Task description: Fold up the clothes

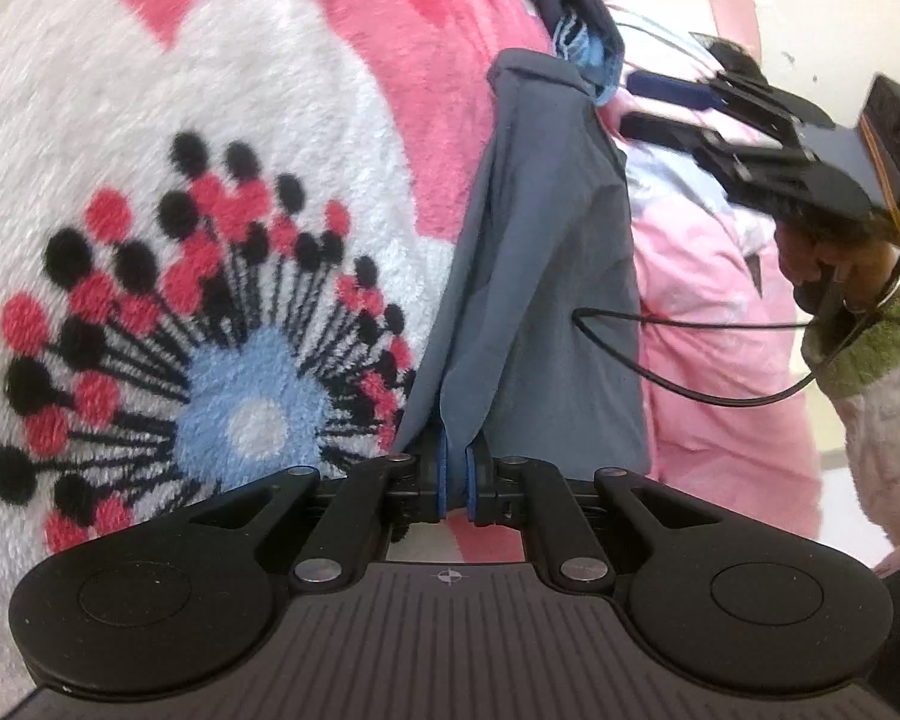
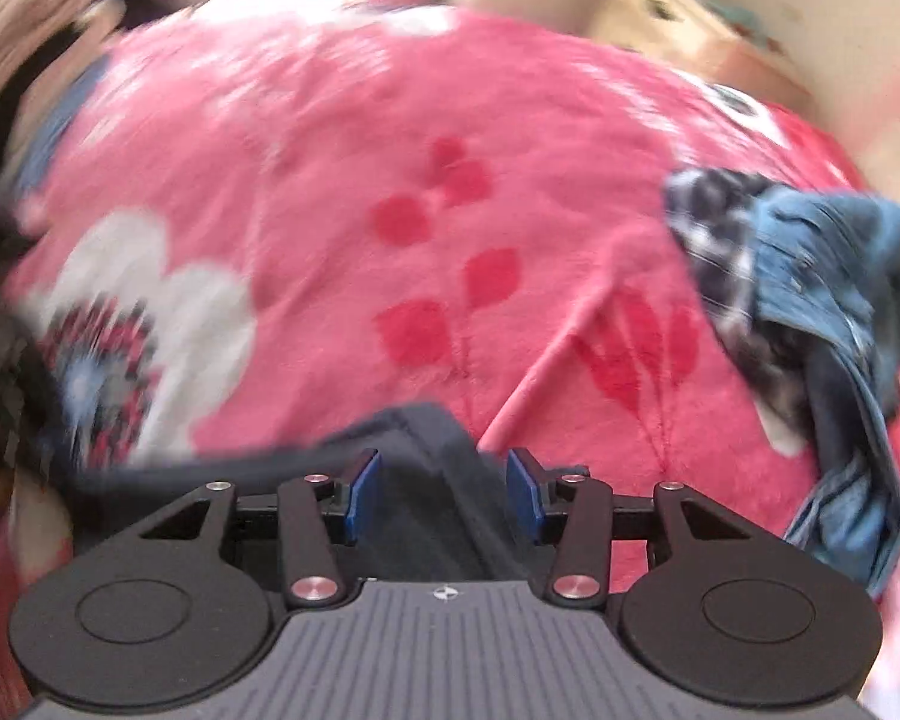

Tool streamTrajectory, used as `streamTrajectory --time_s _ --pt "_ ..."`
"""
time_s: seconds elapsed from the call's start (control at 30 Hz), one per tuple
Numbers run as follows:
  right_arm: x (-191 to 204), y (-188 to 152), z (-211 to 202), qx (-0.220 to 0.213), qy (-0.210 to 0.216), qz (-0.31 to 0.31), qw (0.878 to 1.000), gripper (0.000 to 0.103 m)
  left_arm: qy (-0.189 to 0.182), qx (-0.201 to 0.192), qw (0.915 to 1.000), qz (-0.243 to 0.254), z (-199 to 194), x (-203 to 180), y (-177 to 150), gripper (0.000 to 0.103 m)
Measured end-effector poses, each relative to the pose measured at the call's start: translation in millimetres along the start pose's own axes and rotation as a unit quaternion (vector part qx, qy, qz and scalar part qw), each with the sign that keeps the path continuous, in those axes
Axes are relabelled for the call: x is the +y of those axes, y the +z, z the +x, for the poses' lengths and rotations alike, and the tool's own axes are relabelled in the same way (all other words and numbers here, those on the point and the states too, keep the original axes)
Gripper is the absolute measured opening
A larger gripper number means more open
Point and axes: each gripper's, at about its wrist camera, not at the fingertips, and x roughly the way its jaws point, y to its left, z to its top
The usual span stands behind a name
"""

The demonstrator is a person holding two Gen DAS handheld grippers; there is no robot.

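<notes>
Grey-blue cloth is the story here: the left tongs (image 1: 453, 474) are pinched tight on a bunched fold of the grey garment (image 1: 546, 276), whose cloth rises from between the blue pads (image 1: 443, 483) and stretches away over the pink fleece blanket (image 1: 306, 48) with its big white flower. The garment's near edge is hidden behind the tongs' own body, so how much cloth sits in the grip cannot be told. Over in the left wrist view, the right tongs (image 1: 660, 105) hang in the air at the upper right, fingers spread, blurred, held by a hand (image 1: 834, 264) in a green and cream sleeve (image 1: 870, 348), with a black cable (image 1: 690, 321) looping across the garment. From the right wrist camera everything smears with motion: the right tongs (image 2: 444, 492) stand apart, the dark grey cloth (image 2: 420, 462) lies below and between the pads without either pad pressing on it. A heap of blue denim and checked clothes (image 2: 810, 276) sits at the right on the blanket, its lower end cut off by the frame edge; the far background is too blurred to read.
</notes>
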Motion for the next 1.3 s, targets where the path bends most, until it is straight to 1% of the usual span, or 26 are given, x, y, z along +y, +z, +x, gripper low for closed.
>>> streamTrajectory --time_s 0.1,0.2,0.27,0.33,0.43,0.47,0.5,0.57,0.6,0.63,0.7,0.9,1.03,1.13,1.23,1.3 --pt "1 11 13 0.003 -0.041 0.079 0.996 0.052 0.004 -0.004 1.0000 0.005 -1 3 9 0.008" --pt "8 18 30 0.026 -0.081 0.117 0.990 0.055 0.006 -0.009 0.9999 0.009 -6 2 7 0.008" --pt "13 18 41 0.045 -0.104 0.124 0.986 0.057 0.005 -0.010 0.9999 0.009 -5 1 6 0.008" --pt "15 17 49 0.058 -0.108 0.136 0.983 0.059 0.003 -0.011 0.9999 0.007 -7 3 5 0.008" --pt "15 16 55 0.071 -0.135 0.141 0.978 0.058 -0.001 -0.011 0.9999 0.004 -9 6 4 0.008" --pt "15 15 56 0.074 -0.146 0.141 0.976 0.057 -0.001 -0.011 0.9999 0.003 -10 7 4 0.008" --pt "15 13 57 0.076 -0.154 0.143 0.975 0.051 -0.001 -0.012 0.9999 0.004 -10 7 3 0.008" --pt "16 13 55 0.076 -0.161 0.150 0.972 0.045 0.001 -0.013 0.9999 0.008 -10 7 0 0.008" --pt "18 13 53 0.075 -0.165 0.154 0.971 0.037 0.002 -0.013 0.9999 0.009 -9 6 1 0.008" --pt "20 13 48 0.072 -0.171 0.156 0.970 0.033 0.002 -0.013 0.9999 0.010 -7 5 4 0.008" --pt "25 13 39 0.065 -0.183 0.162 0.967 0.030 0.001 -0.013 0.9999 0.009 -6 5 5 0.008" --pt "36 6 13 0.045 -0.222 0.188 0.956 0.023 0.000 -0.014 0.9999 0.008 -4 4 8 0.008" --pt "37 3 12 0.057 -0.250 0.196 0.947 0.020 0.003 -0.015 0.9998 0.016 -1 0 11 0.008" --pt "37 5 27 0.068 -0.258 0.196 0.944 0.020 0.005 -0.015 0.9997 0.018 0 -2 13 0.008" --pt "29 13 47 0.059 -0.249 0.211 0.943 0.021 0.003 -0.015 0.9998 0.014 0 0 14 0.008" --pt "21 18 57 0.044 -0.245 0.230 0.941 0.021 -0.001 -0.016 0.9998 0.007 1 2 14 0.008"
